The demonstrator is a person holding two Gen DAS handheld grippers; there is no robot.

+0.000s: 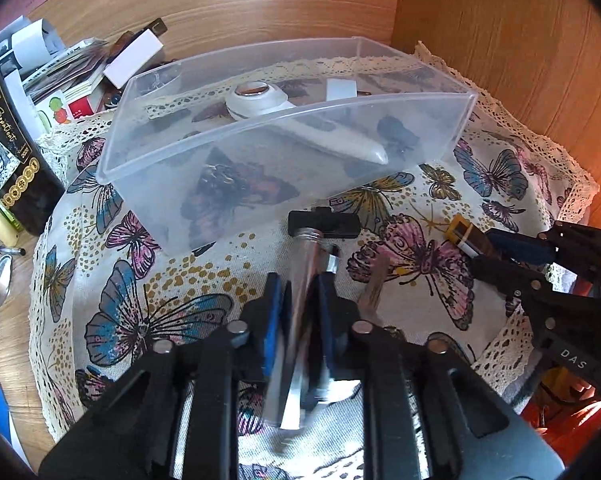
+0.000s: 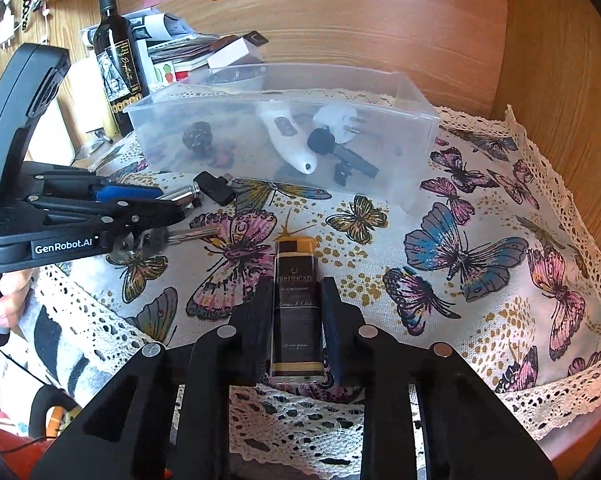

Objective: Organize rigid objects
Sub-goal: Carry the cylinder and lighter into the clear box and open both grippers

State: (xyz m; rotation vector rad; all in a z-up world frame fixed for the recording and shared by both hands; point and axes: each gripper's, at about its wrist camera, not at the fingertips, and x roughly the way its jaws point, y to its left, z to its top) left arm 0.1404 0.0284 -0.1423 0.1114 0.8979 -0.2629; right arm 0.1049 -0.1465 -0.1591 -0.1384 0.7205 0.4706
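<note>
My left gripper (image 1: 298, 304) is shut on a shiny metal cylinder (image 1: 300, 300) and holds it over the butterfly cloth; it also shows in the right wrist view (image 2: 156, 200), cylinder tip (image 2: 182, 194). A black T-shaped piece (image 1: 324, 222) lies just beyond the cylinder's end. My right gripper (image 2: 296, 300) is shut on a black-and-gold lighter (image 2: 296, 304), also seen in the left wrist view (image 1: 466, 238). A clear plastic box (image 1: 260, 128) behind holds a white thermometer (image 1: 332, 136), a white plug (image 2: 334, 120) and a black microphone (image 2: 340, 150).
A dark wine bottle (image 2: 118, 60) and stacked papers (image 2: 180, 48) stand at the back left. Wooden walls (image 2: 420, 32) close the back and right. A key (image 2: 188, 234) lies on the cloth (image 2: 480, 240) under the left gripper.
</note>
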